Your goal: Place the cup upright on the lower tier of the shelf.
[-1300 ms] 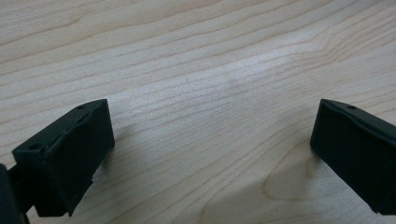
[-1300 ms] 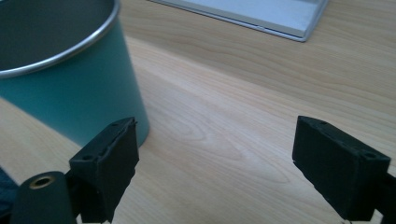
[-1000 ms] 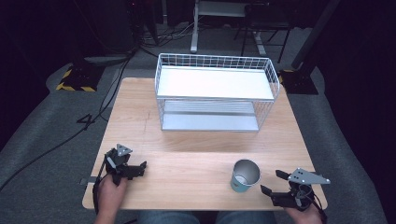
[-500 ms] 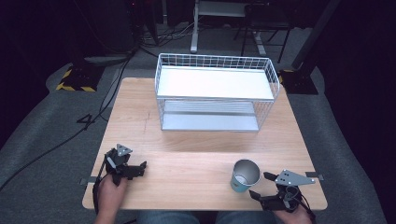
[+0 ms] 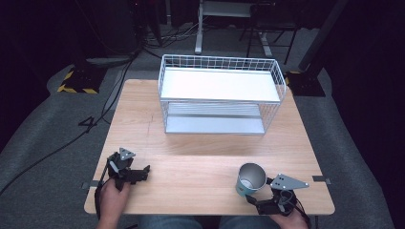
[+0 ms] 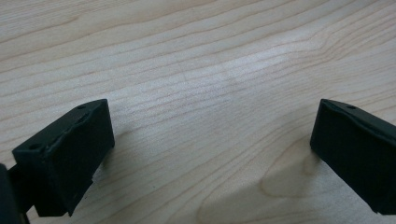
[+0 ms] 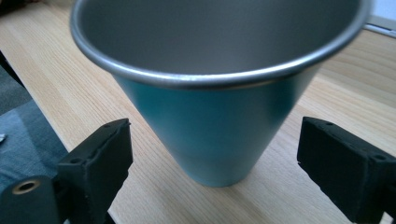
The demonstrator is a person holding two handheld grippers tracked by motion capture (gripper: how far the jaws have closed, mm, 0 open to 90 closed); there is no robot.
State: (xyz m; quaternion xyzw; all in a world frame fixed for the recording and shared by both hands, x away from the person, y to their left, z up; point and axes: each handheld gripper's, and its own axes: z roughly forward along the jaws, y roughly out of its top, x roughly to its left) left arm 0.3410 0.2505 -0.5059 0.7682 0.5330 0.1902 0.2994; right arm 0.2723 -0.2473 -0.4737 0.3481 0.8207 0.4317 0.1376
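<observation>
A teal metal cup (image 5: 250, 179) with a silver inside stands upright near the table's front right. In the right gripper view the cup (image 7: 215, 116) is close up between the two black jaws, which stand wide apart on either side of its lower body without touching it. My right gripper (image 5: 255, 200) is open, low at the front edge just behind the cup. My left gripper (image 5: 142, 172) rests at the front left, also open. In the left gripper view that gripper (image 6: 212, 126) has bare wood between its jaws.
A white wire rack (image 5: 162, 81) with two shelves stands at the back middle of the wooden table (image 5: 191, 152). Dark floor, cables and stands lie beyond the far edge. The right gripper is at the table's front edge.
My right gripper has moved left from the table's right corner and now brackets the cup. The left gripper and the cup have stayed put.
</observation>
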